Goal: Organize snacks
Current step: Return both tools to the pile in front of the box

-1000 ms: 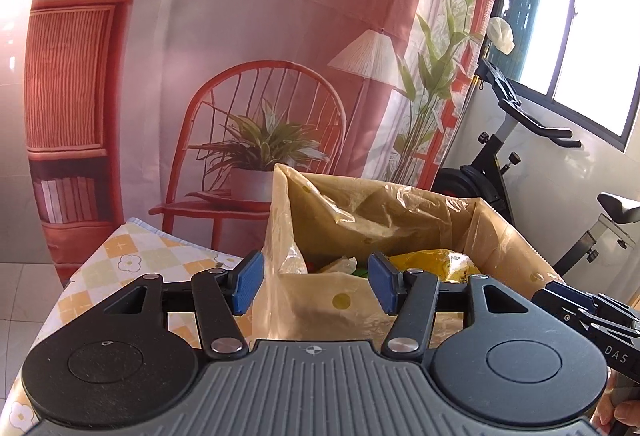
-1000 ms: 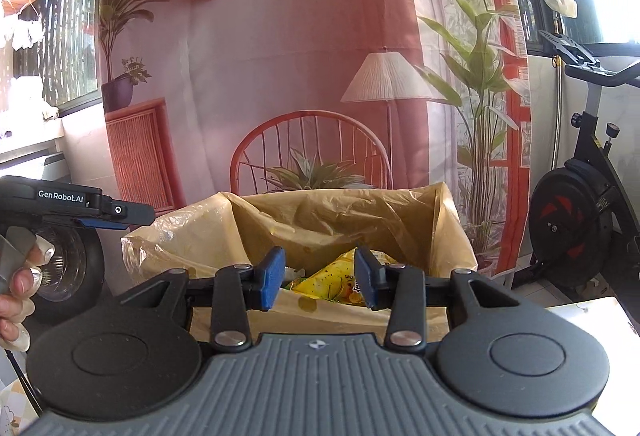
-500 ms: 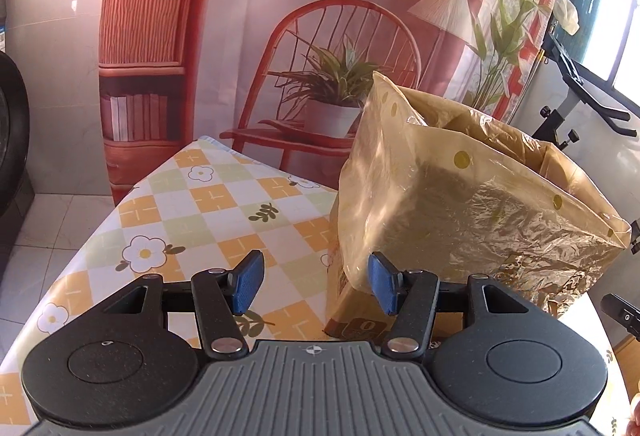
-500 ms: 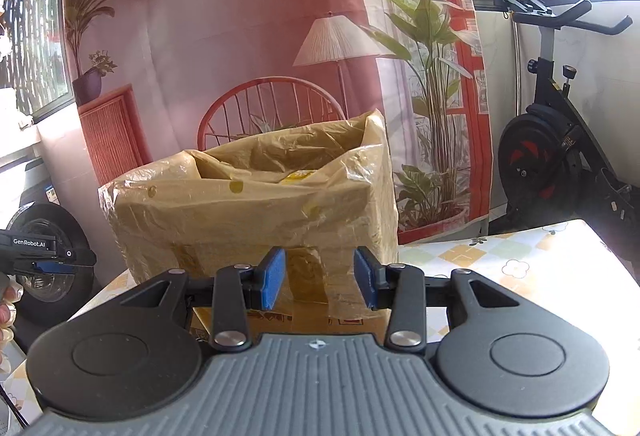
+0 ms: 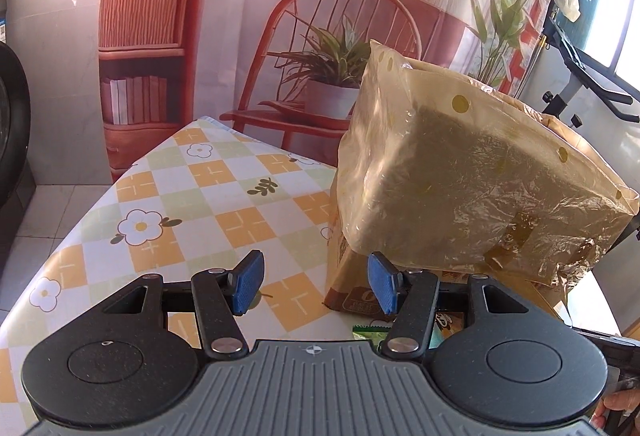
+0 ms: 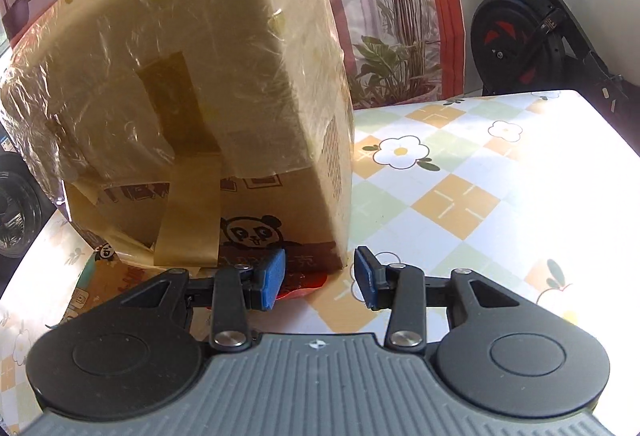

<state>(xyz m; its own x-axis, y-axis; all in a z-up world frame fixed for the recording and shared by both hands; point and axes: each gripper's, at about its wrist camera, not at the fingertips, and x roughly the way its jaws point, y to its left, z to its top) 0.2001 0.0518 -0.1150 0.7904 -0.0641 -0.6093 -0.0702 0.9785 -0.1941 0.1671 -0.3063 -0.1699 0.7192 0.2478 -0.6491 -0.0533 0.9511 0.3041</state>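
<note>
A cardboard box [image 5: 472,172] lined with a yellow dotted plastic bag stands on the checked tablecloth [image 5: 208,204]; the right wrist view shows it [image 6: 192,92] close up with a panda print low on its side. My left gripper [image 5: 314,288] hangs open near the box's lower left corner, nothing between its blue pads. A green snack packet [image 5: 368,330] peeks out under its right finger. My right gripper [image 6: 320,278] is open just before the box's near corner, above a red packet [image 6: 298,286] lying at the box's foot. The box's inside is hidden.
More flat packets [image 6: 98,276] lie left of the box base. The tablecloth [image 6: 480,176] stretches bare to the right, ending at the table edge. An exercise bike [image 6: 532,20] stands behind. A hand [image 5: 616,408] shows at the lower right of the left wrist view.
Both grippers have sunk from above the box rim to beside its base, so the snacks inside are out of sight. The right one came much closer to the box. Jaws unchanged.
</note>
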